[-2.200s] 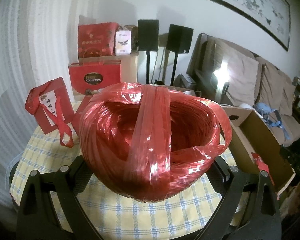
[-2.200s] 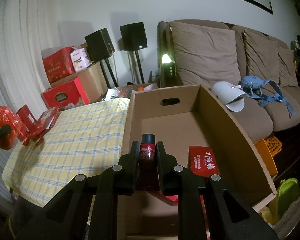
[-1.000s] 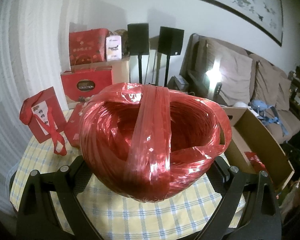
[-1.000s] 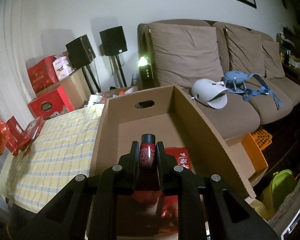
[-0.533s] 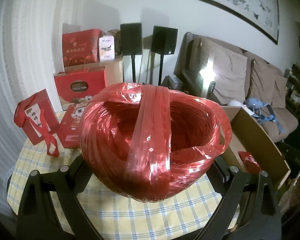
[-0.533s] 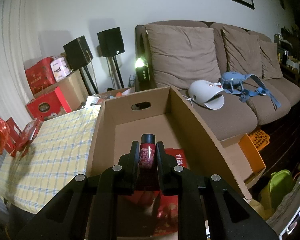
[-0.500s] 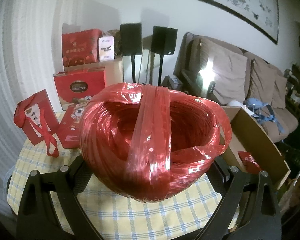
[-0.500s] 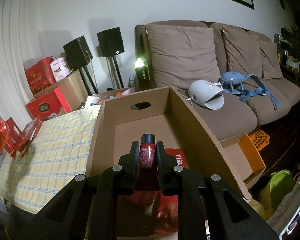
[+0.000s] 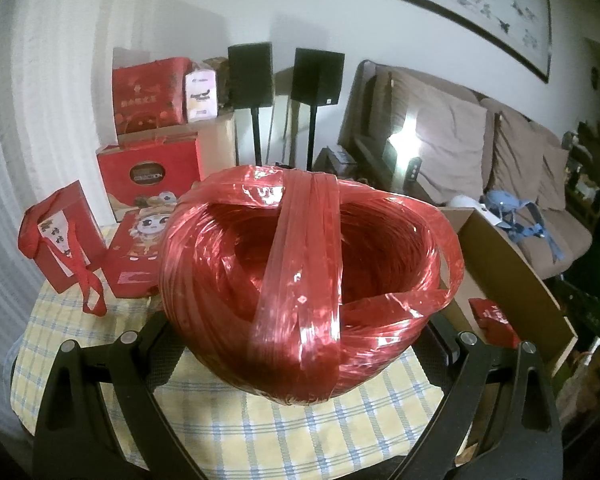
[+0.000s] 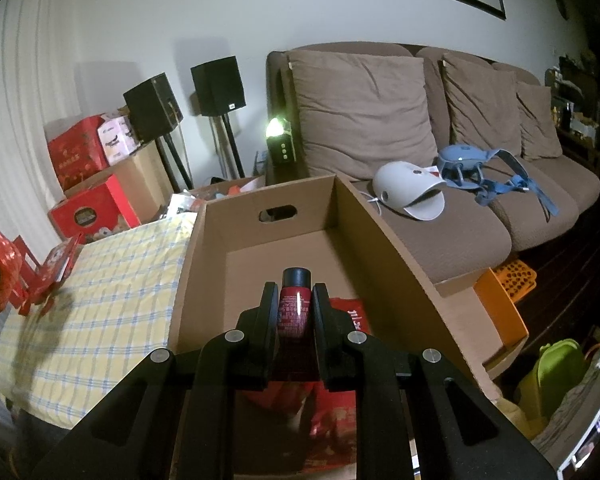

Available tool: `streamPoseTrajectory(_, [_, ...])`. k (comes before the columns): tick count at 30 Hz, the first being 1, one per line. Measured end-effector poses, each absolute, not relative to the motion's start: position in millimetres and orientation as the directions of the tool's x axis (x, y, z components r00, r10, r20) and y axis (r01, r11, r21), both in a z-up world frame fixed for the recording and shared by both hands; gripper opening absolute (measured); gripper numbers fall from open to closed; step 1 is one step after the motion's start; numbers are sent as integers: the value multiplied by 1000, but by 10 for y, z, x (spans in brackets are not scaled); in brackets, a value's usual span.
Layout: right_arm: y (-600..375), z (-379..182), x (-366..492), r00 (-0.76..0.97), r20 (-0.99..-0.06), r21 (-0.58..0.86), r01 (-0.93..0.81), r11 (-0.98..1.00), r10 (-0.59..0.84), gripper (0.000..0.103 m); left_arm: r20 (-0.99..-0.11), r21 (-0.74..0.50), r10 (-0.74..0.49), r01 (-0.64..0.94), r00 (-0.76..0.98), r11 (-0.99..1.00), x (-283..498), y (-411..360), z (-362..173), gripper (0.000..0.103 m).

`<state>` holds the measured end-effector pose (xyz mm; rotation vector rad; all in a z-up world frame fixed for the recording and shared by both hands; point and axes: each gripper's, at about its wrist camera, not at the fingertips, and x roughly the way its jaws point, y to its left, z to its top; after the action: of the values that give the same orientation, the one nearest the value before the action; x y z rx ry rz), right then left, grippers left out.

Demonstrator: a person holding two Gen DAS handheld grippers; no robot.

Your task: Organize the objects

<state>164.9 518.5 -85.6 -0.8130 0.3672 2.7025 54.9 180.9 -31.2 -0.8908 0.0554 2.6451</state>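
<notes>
2 grippers, 2 red loads, 1 cardboard box (image 10: 384, 248) waiting.

The right gripper (image 10: 296, 312) pinches a small red bottle (image 10: 295, 308) by its body, black cap up, above the open box where red packets (image 10: 348, 316) already lie. The bottle looks rigid, light and glossy, so it may slip; a grip across the middle suits it. The left gripper (image 9: 300, 344) clamps a big ball of red plastic twine (image 9: 300, 280) from both sides, over the checked tablecloth (image 9: 260, 432). It looks bulky, soft and slick, best squeezed across its widest part.
</notes>
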Motion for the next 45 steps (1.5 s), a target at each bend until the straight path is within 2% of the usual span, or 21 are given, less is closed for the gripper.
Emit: streamPoseTrajectory(45, [5274,-866,1694,-791,-573,155,-362,-919,215,16,-618,-67,353,-401,-703,-914,528,2212,-338,96])
